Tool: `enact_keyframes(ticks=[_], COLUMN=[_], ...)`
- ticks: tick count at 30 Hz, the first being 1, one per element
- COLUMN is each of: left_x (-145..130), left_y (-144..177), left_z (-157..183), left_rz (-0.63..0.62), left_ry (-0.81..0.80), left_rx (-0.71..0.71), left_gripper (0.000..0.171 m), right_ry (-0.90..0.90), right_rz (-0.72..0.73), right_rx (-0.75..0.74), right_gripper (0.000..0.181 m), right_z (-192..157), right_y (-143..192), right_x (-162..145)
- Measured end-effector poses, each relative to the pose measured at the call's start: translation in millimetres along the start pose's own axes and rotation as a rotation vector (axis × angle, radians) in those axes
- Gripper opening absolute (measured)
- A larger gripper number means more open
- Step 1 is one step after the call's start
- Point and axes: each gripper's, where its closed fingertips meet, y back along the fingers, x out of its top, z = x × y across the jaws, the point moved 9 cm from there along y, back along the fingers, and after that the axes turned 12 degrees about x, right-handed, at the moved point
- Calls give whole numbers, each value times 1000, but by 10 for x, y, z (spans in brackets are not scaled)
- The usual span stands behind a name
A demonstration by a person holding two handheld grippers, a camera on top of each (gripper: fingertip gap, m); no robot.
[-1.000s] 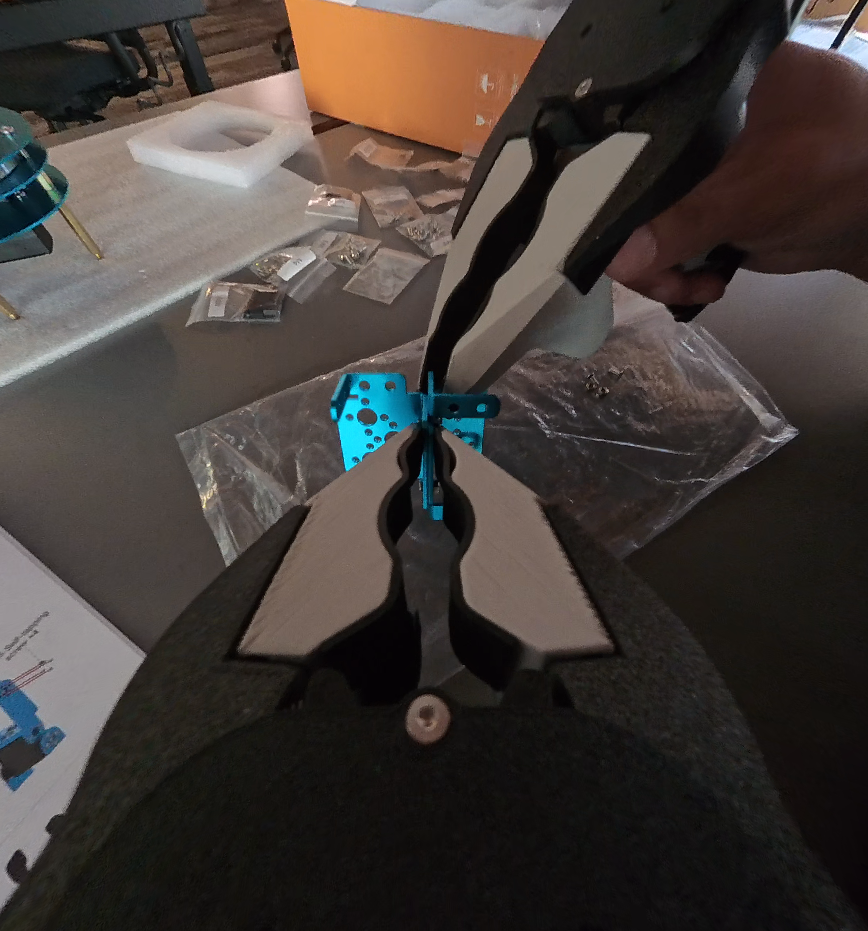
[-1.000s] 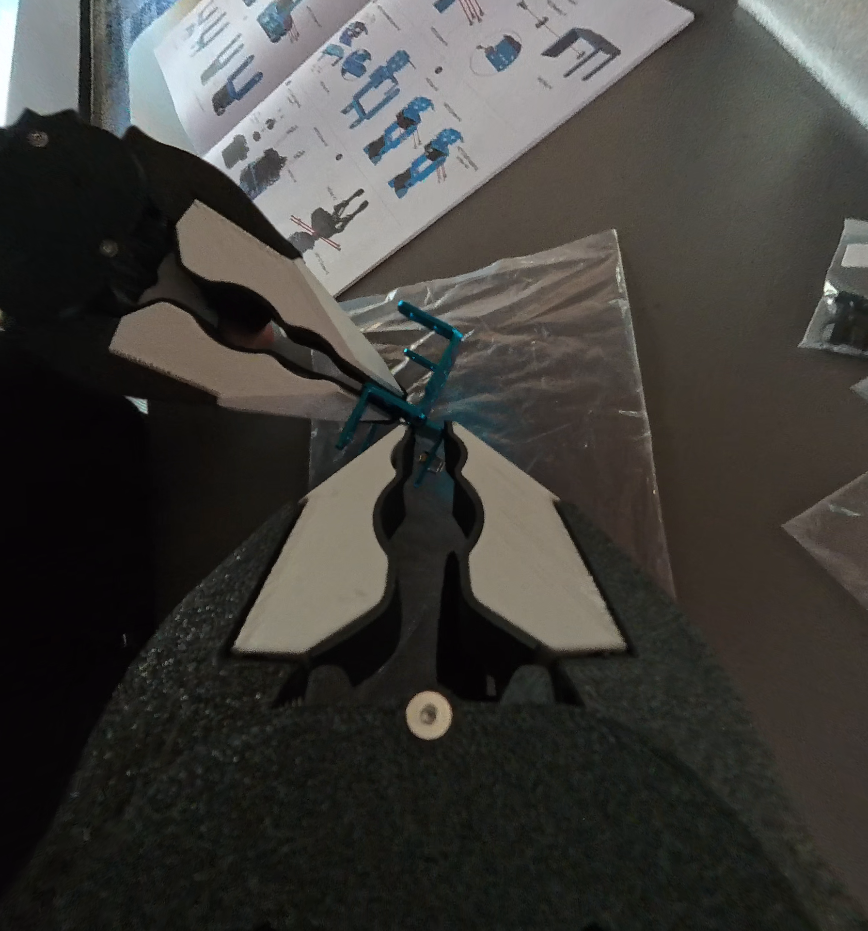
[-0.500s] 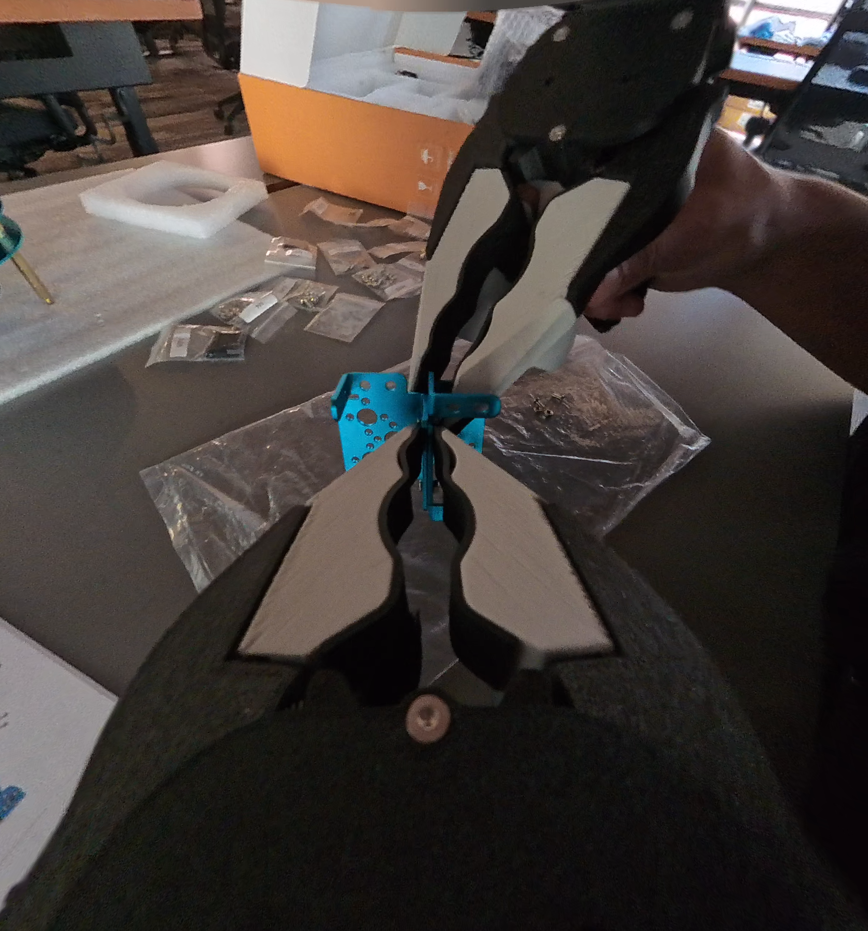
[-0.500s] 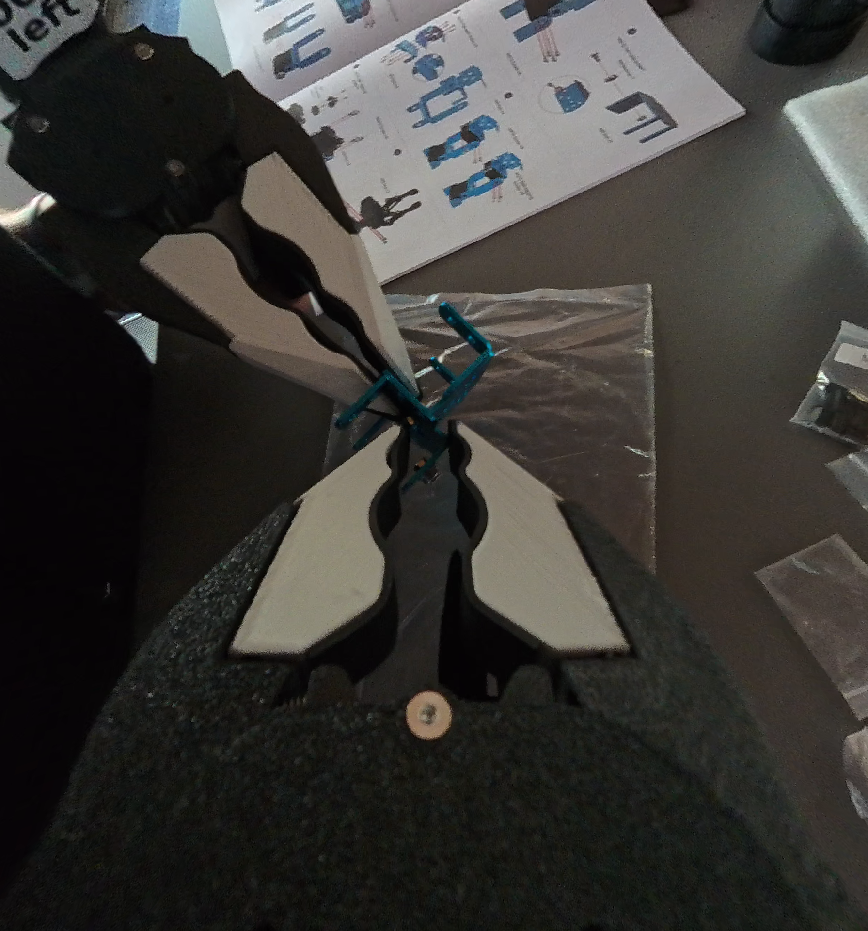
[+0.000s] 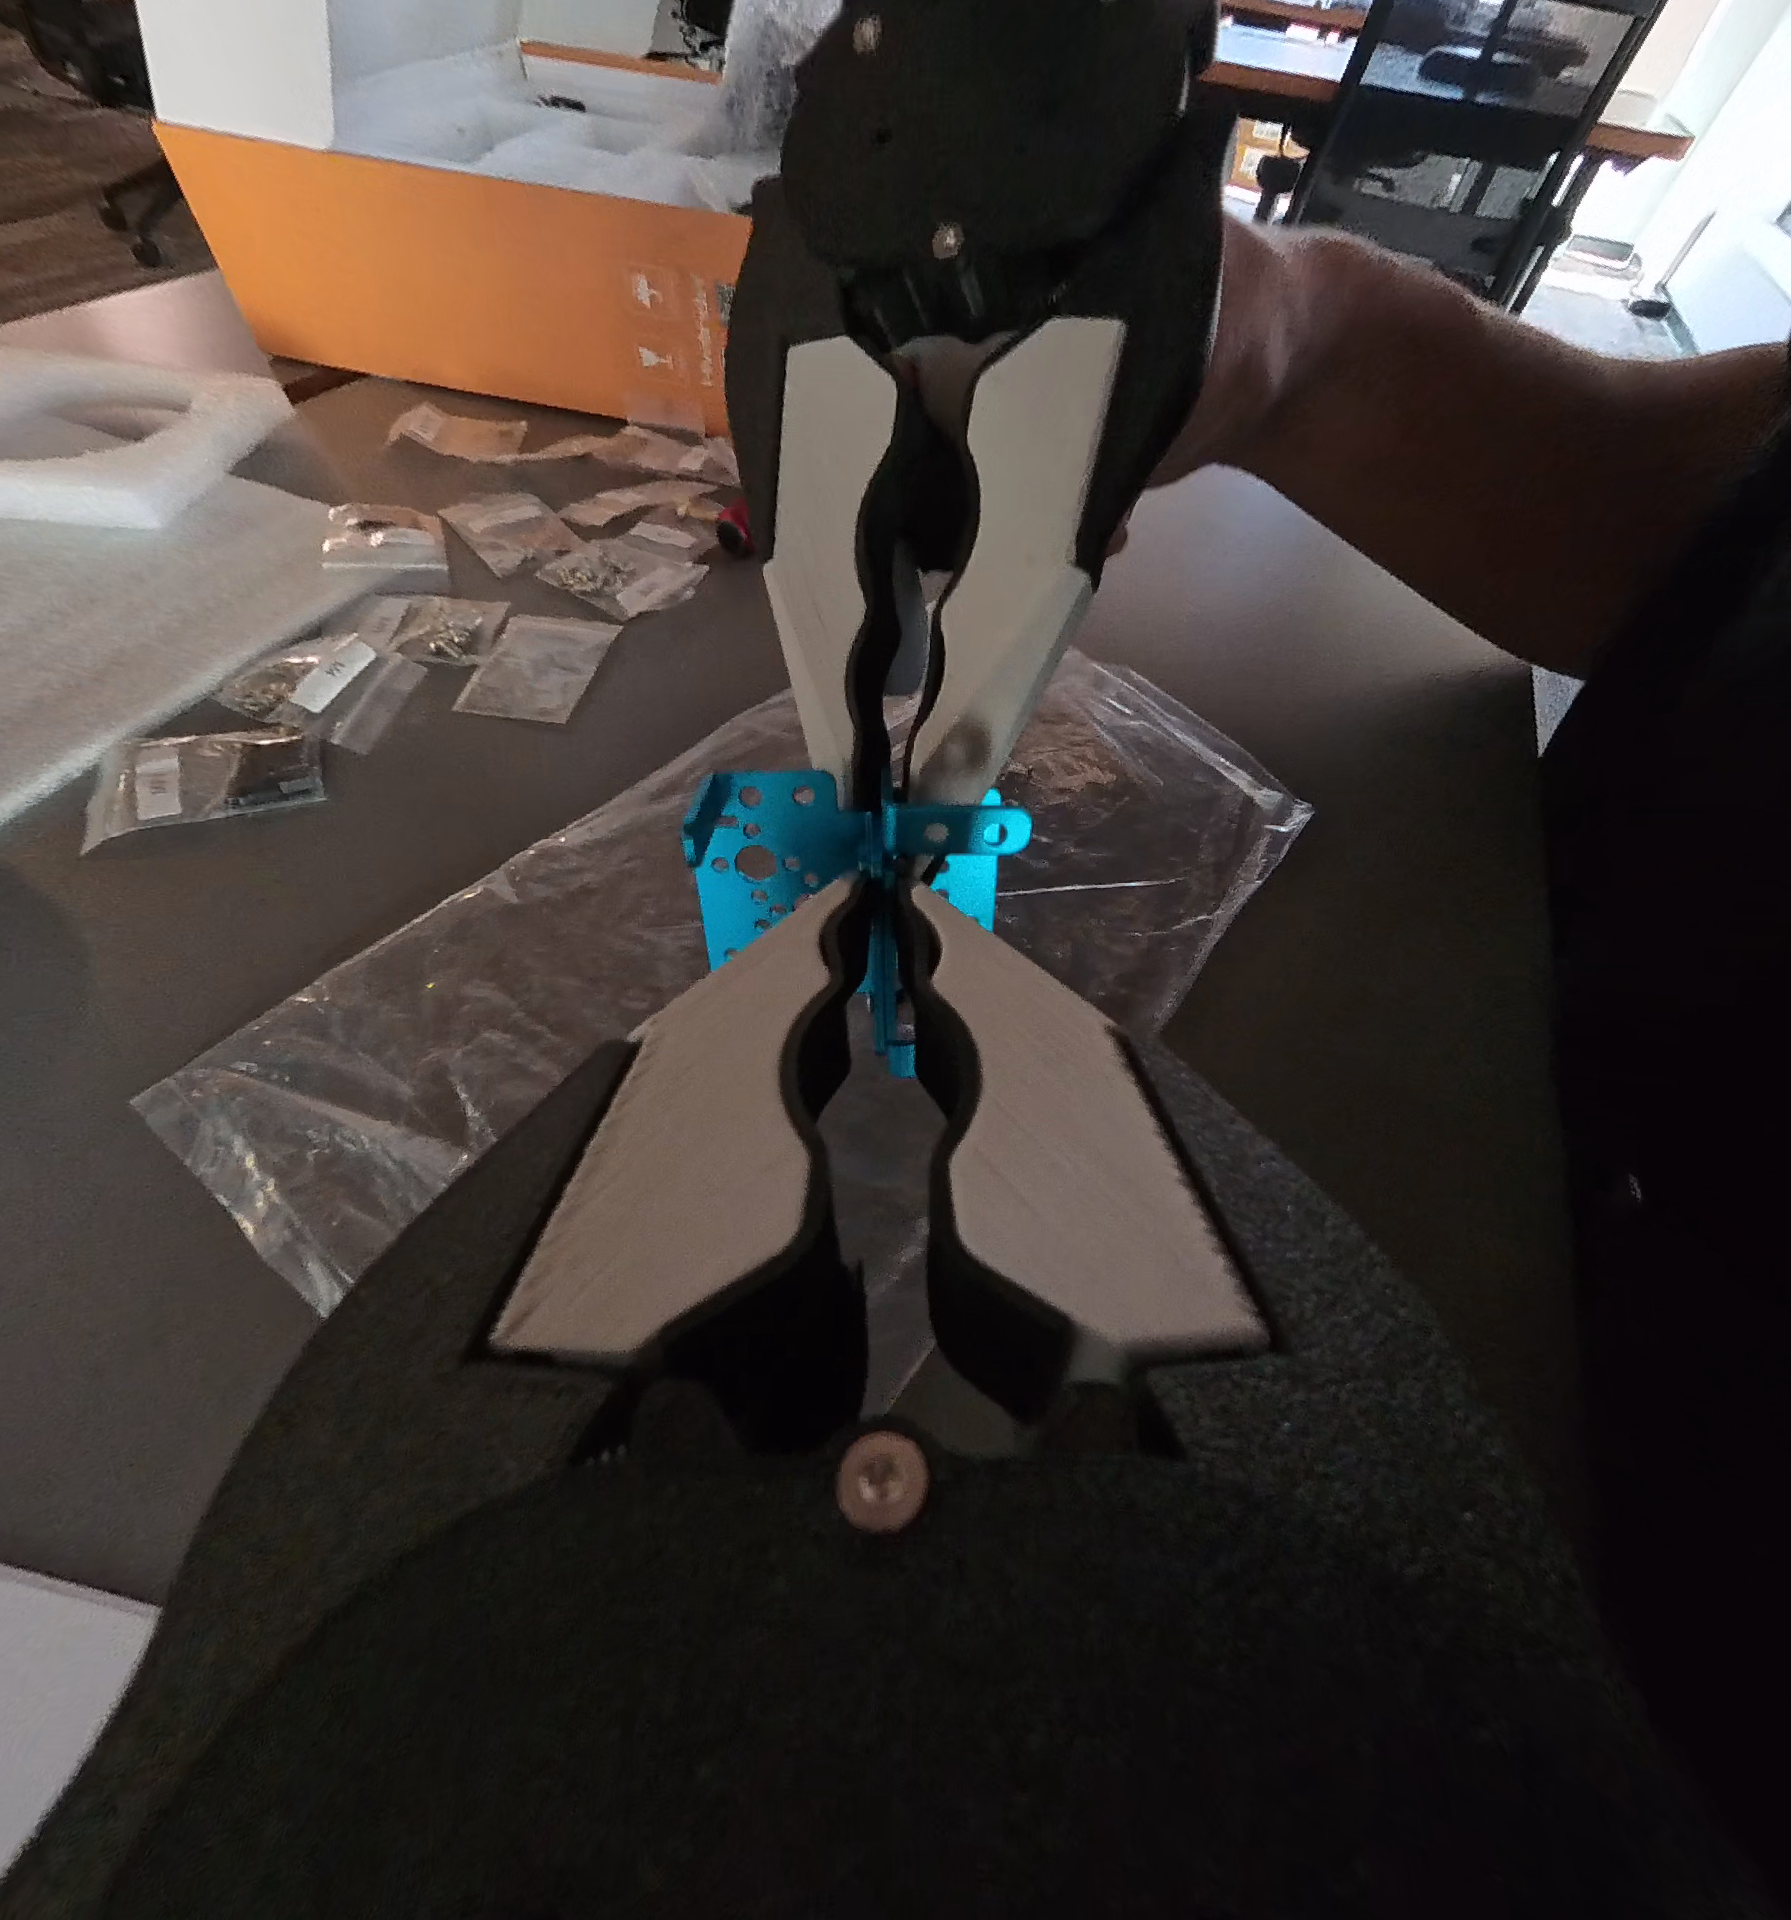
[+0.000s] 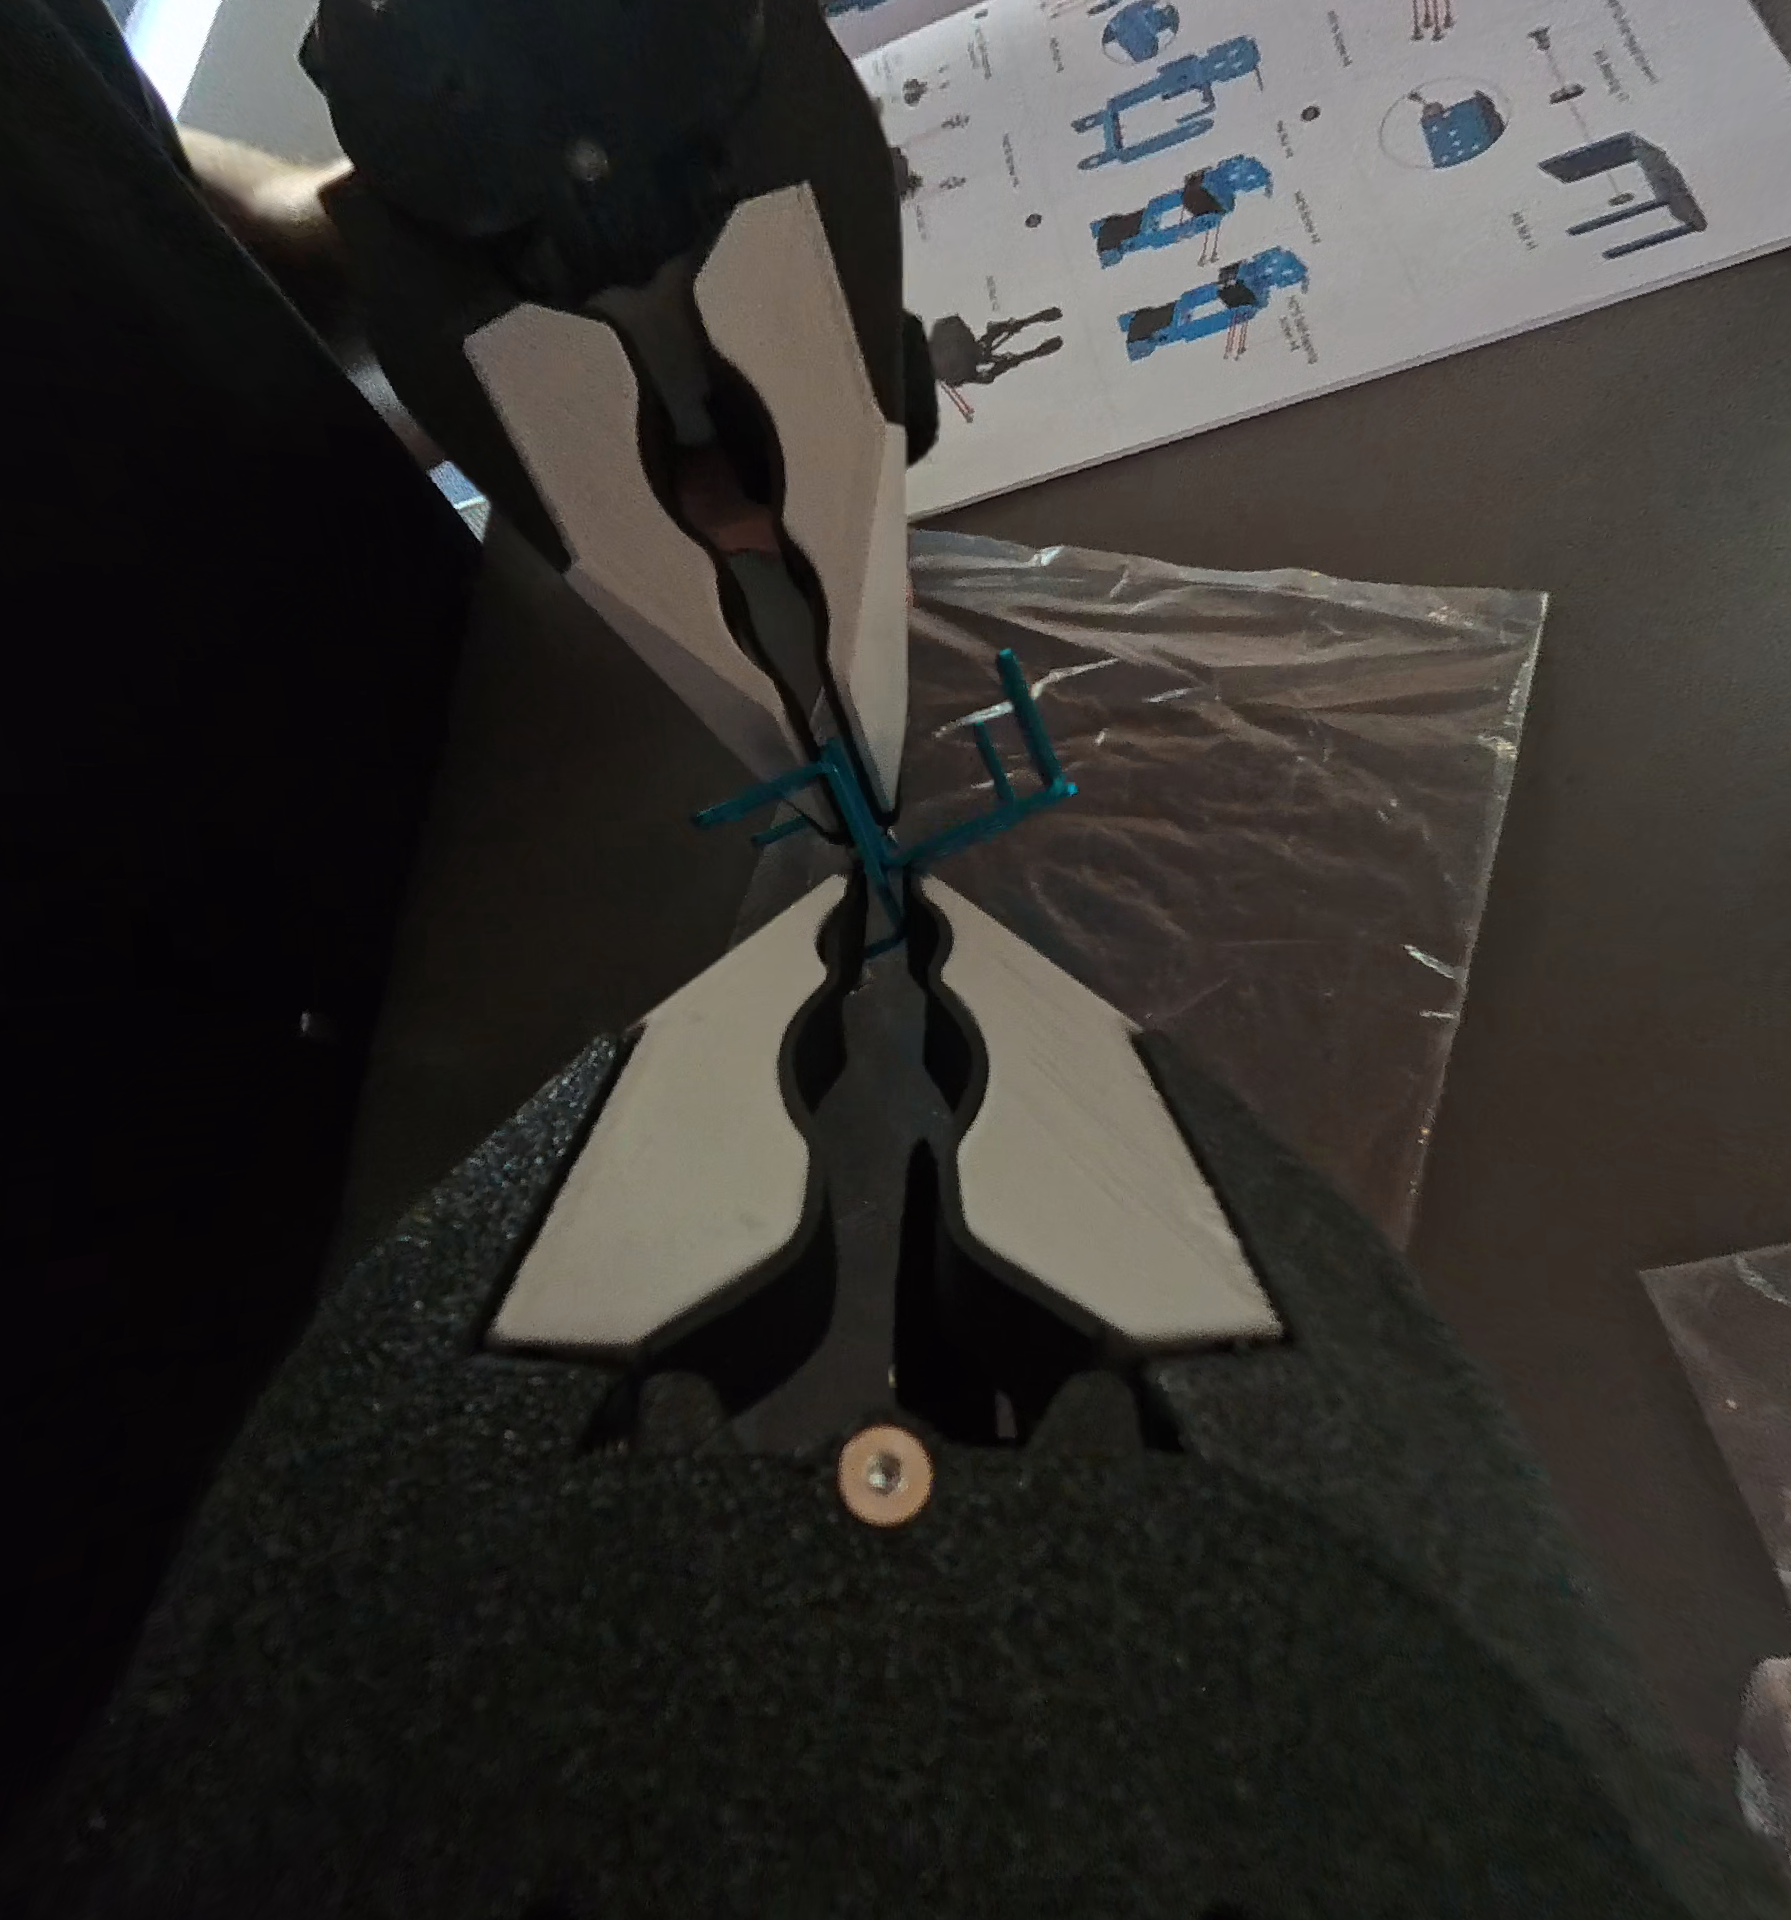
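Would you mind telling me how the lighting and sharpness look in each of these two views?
Left wrist view: bright windows behind leave the right gripper dark and backlit; foam block blurred. Right wrist view: dim overall, blue bracket nearly a silhouette, glare streaks on the plastic bag, left gripper slightly soft.

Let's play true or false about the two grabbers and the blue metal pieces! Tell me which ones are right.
1. Both grabbers pinch blue metal parts. True: the left gripper and the right gripper are each shut on a blue bracket.
2. A clear plastic bag lies under the brackets. True.
3. The big box behind is green. False: it is orange.
4. The instruction sheet is crumpled into a ball. False: it lies flat.
5. Small bags of parts lie on the table. True.
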Motion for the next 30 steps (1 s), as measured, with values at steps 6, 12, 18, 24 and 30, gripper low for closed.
enact_keyframes(ticks=[6, 12, 18, 24, 30], left_x=[18, 23, 36, 156, 121], left_y=[-93, -88, -31, -199, -511], left_z=[-73, -168, -484, -665, -635], left_rz=[-89, -189, -234, -143, -154], left_ry=[-78, -171, -272, -250, -335], left_rx=[39, 34, 23, -167, -308], left_gripper=[19, 20, 24, 33, 35], right_ry=[51, 95, 252, 366, 370], right_rz=[-132, -290, -453, -531, -513], right_rx=[-12, -25, 5, 90, 89], right_gripper=[5, 5, 4, 4, 5], right_z=[97, 334, 431, 464, 411], right_y=[58, 78, 94, 108, 112], right_x=[16, -28, 35, 62, 53])
